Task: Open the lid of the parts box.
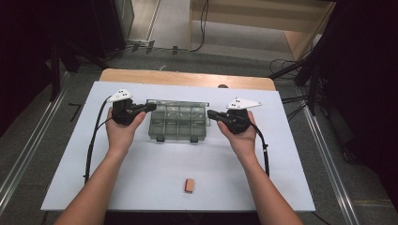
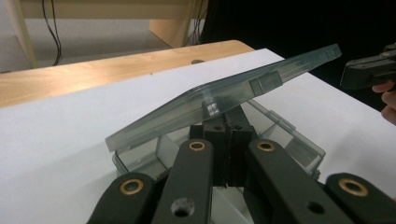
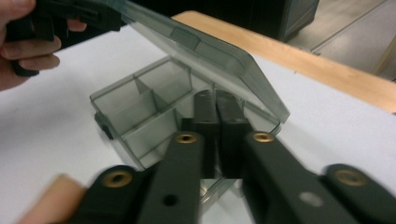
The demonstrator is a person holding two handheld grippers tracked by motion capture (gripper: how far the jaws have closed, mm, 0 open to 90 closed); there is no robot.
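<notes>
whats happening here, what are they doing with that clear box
A person works a gripper in each hand at a clear compartment box on the white table. The left gripper and right gripper, jaws shut, prop its lid partly raised. A small tan block lies nearer the person.

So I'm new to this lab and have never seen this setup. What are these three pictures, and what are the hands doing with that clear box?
A person holds a handheld two-jaw tool in each hand. One picture looks down from above; the other two come from cameras riding on each tool, looking along its black jaws. On the white table sits a clear compartment box, and nearer the person a small tan block. The left gripper and right gripper meet the box from either side, jaws together. The lid is lifted at a slant, resting over their tips. The compartments look empty.
</notes>
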